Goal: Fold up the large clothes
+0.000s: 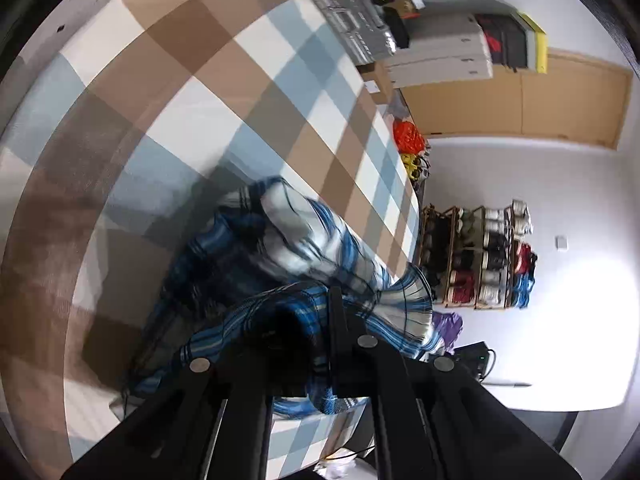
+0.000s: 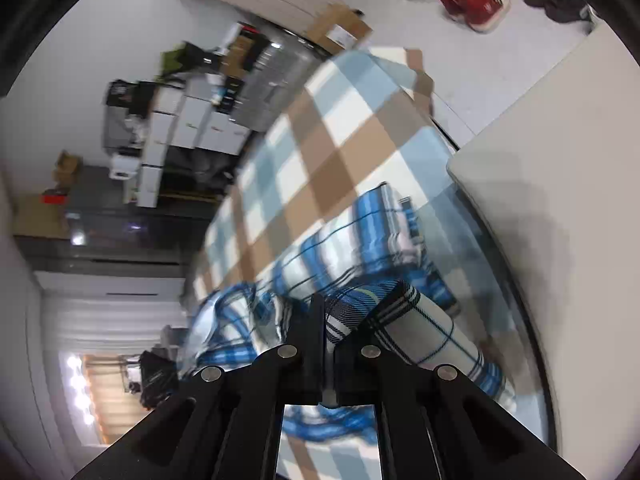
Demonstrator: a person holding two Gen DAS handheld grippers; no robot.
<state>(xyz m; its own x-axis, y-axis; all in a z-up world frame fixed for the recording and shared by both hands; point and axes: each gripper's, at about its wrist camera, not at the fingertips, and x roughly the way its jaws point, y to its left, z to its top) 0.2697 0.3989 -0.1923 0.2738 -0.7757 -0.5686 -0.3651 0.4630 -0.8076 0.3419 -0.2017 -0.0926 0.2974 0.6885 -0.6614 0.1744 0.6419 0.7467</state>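
- The left tool [image 1: 304,344] is pinching a bunched fold of the blue plaid shirt [image 1: 288,240].
- The right tool [image 2: 329,344] is clamping another edge of the shirt [image 2: 360,240], jaws nearly closed.
- The shirt is lying crumpled on the checkered cloth [image 1: 224,80] covering the worktop.

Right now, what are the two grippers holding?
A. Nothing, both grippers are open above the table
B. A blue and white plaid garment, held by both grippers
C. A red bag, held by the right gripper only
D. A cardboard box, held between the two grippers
B: the left gripper and the right gripper each pinch a fold of the blue and white plaid garment above the checked tablecloth.
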